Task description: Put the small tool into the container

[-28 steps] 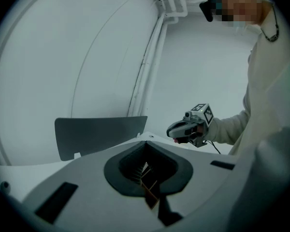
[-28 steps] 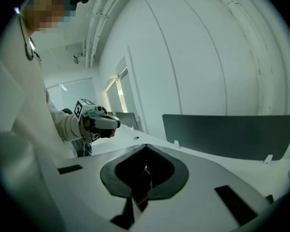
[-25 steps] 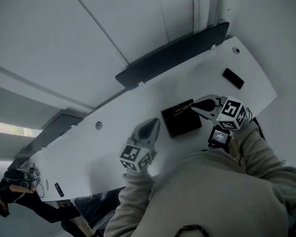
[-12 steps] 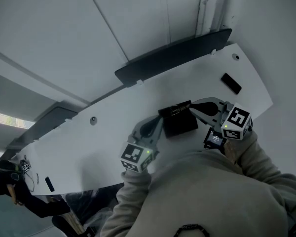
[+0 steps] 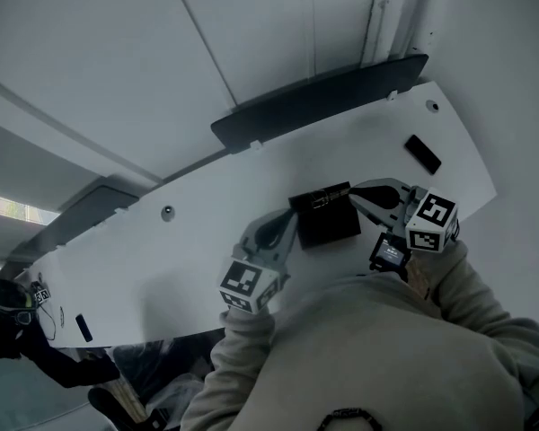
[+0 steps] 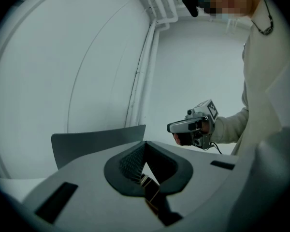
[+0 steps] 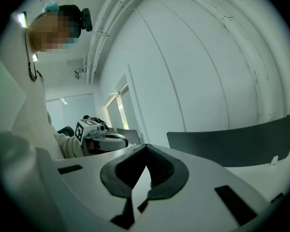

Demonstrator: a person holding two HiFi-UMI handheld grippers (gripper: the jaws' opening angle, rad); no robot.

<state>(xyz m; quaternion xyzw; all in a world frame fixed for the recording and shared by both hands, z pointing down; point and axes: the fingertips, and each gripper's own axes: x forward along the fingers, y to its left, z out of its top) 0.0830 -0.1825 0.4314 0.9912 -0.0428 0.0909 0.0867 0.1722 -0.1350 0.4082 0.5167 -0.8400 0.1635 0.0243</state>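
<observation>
Left gripper point(image 5: 287, 219) pinches the small tool point(image 6: 150, 191) — dark, tan-edged — with its tips at the left edge of the black container point(image 5: 331, 225) on the bench point(image 5: 207, 232), so the opening lies just to the right. Right gripper point(image 5: 353, 191), pressed together and empty, hovers by the container's upper-right corner

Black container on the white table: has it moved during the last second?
No. The black container keeps its spot on the white table, equally far from the small black rectangle near the table's end.
</observation>
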